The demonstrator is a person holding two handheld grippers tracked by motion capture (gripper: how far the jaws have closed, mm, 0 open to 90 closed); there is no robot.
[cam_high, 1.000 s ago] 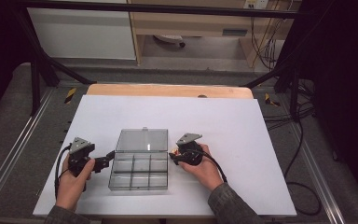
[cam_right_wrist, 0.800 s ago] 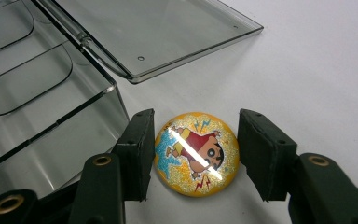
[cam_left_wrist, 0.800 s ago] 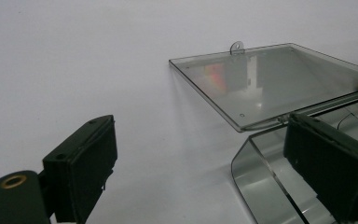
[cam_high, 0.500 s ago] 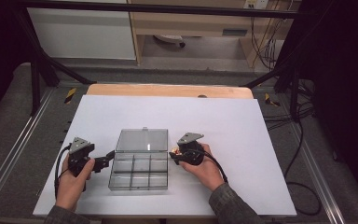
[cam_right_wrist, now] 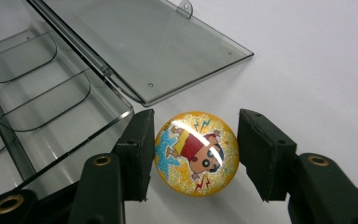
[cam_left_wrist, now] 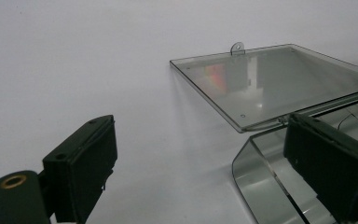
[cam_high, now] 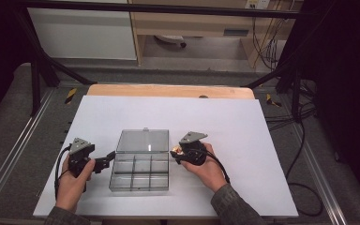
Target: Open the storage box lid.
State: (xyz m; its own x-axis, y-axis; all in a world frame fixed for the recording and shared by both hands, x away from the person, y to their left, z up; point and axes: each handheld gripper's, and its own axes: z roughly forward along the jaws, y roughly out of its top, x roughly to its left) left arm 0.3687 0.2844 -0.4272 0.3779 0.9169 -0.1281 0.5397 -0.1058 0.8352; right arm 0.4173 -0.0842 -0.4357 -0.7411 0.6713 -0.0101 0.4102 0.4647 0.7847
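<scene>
A clear plastic compartment box (cam_high: 140,172) lies on the white table, its lid (cam_high: 143,140) folded flat away from me. My right gripper (cam_high: 174,153) rests at the box's right side, at the hinge line. In the right gripper view its jaws (cam_right_wrist: 193,156) are shut on a glittery yellow ball (cam_right_wrist: 196,153) with a cartoon figure, just off the tray's (cam_right_wrist: 42,93) corner and the lid (cam_right_wrist: 144,42). My left gripper (cam_high: 107,161) sits at the box's left edge, open. In the left gripper view (cam_left_wrist: 200,140) one jaw is over the bare table and the other over the tray (cam_left_wrist: 261,186), beside the lid (cam_left_wrist: 279,79).
The compartments I can see hold nothing. A white sheet (cam_high: 243,140) covers the table, with a wooden strip (cam_high: 168,90) along the far edge. Black frame posts (cam_high: 37,70) and cables (cam_high: 304,187) run beside the table.
</scene>
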